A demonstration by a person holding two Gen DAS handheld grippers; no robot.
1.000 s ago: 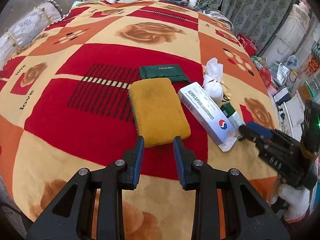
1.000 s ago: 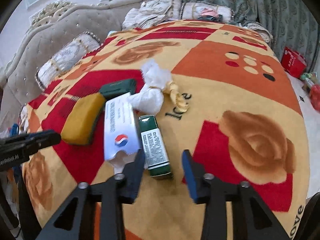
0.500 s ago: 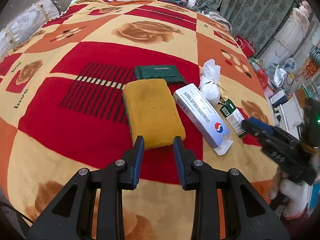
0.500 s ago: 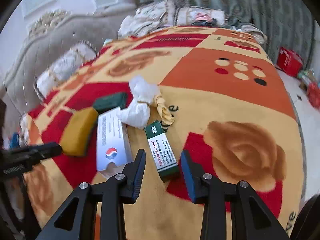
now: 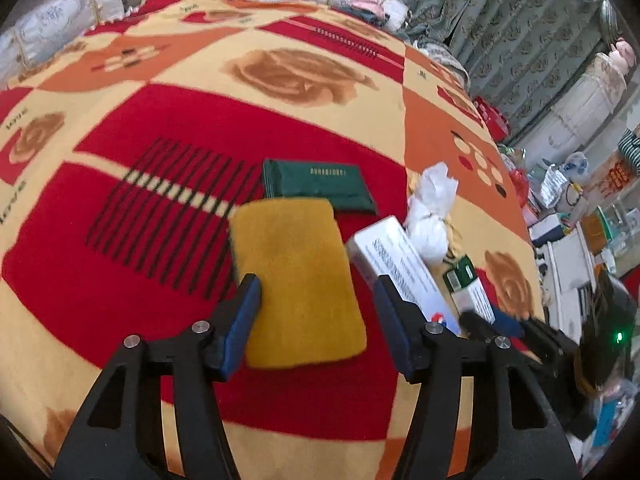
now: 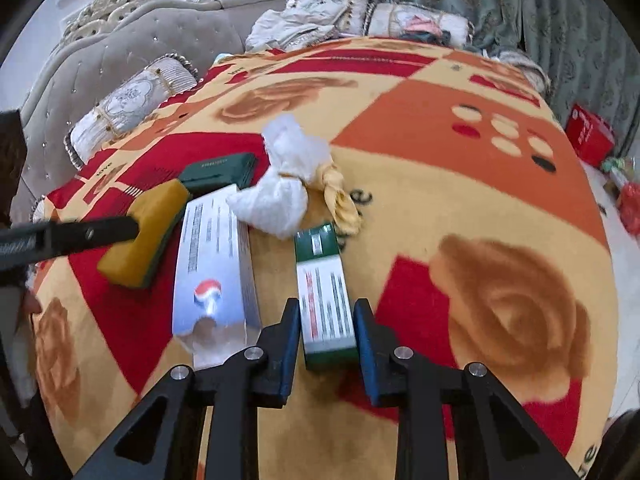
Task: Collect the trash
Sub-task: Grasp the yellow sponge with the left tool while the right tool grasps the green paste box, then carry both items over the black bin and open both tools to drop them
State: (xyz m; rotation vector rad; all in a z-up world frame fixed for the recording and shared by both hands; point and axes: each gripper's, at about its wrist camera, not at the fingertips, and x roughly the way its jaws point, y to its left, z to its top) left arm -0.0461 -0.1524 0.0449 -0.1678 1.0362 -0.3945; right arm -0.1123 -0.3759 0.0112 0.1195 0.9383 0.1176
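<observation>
The left gripper, just widened, straddled the sponge; the right gripper, narrowing round the green box, needed a centred squeeze.

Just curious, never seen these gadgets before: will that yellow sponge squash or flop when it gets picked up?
Probably it squashes a little. The yellow sponge looks thick and soft-faced, so the left gripper, whose jaws have just been opening around it, would likely dent its sides. It should feel light. It lies flat with a darker backing layer, so it likely bends only slightly and will not roll.
</observation>
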